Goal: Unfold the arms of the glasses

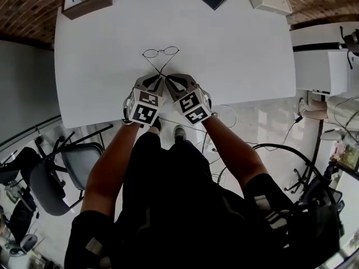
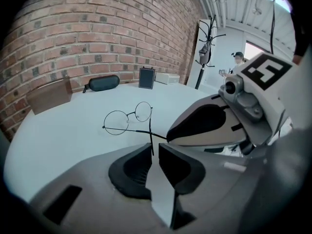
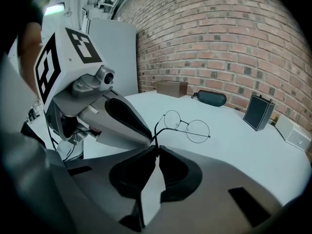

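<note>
Left gripper (image 2: 155,150) pinches the tip of one thin temple arm between nearly closed jaws. Your right gripper (image 3: 157,149) pinches the tip of the other arm the same way. Both arms belong to the thin black wire-framed glasses with round lenses (image 1: 160,51). They sit just beyond both grippers on the white table (image 1: 241,55), lenses away from you; the front appears to rest on the surface.

To do this step well, I judge you should swing each tip outward in a flat arc about its hinge. Grip lightly, so the wire does not bend.

Only your head view shows the two arms crossing in an X and the grippers side by side, almost touching. Only the gripper views show the wire caught between each pair of pads, and a brick wall with a dark oval case (image 2: 103,82) behind.
</note>
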`<state>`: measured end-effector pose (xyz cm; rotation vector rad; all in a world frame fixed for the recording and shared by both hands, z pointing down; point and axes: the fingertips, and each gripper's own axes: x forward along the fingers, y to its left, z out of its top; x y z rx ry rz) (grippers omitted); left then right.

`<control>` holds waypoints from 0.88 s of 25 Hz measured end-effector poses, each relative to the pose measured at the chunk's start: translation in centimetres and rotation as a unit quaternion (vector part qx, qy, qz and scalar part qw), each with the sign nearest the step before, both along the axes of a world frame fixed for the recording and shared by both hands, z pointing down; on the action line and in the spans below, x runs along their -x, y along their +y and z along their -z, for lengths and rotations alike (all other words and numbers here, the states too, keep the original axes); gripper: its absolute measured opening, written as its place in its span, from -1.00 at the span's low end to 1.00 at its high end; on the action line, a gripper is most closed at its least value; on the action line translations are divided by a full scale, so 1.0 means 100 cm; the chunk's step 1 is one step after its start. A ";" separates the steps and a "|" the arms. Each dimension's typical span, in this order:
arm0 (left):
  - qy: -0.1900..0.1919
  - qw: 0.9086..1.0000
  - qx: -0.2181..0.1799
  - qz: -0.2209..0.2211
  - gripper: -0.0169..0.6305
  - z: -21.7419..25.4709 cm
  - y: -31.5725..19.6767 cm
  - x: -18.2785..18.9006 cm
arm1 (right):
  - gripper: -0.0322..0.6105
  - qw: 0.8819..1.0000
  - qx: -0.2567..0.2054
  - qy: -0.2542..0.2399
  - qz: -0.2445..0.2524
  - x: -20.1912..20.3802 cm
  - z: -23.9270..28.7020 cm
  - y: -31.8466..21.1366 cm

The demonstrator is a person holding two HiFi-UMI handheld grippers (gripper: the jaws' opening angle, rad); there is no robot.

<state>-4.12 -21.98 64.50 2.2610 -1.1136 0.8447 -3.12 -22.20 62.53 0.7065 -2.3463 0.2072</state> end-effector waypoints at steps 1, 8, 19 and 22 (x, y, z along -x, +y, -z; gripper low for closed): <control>0.004 1.000 0.000 0.001 -0.83 -0.001 0.001 -0.001 | -0.83 1.000 0.003 0.001 0.001 0.000 -0.002 0.001; 0.023 1.000 0.021 0.001 -0.70 -0.017 0.010 -0.004 | -0.83 0.999 0.016 0.027 0.006 -0.003 -0.023 0.006; 0.066 0.997 0.016 0.038 -0.60 0.002 0.001 0.011 | -0.82 0.999 0.030 0.040 0.004 -0.001 -0.029 0.010; 0.077 0.996 0.011 0.052 -0.60 0.006 -0.004 0.016 | -0.73 0.999 0.041 0.025 -0.010 0.000 -0.022 0.010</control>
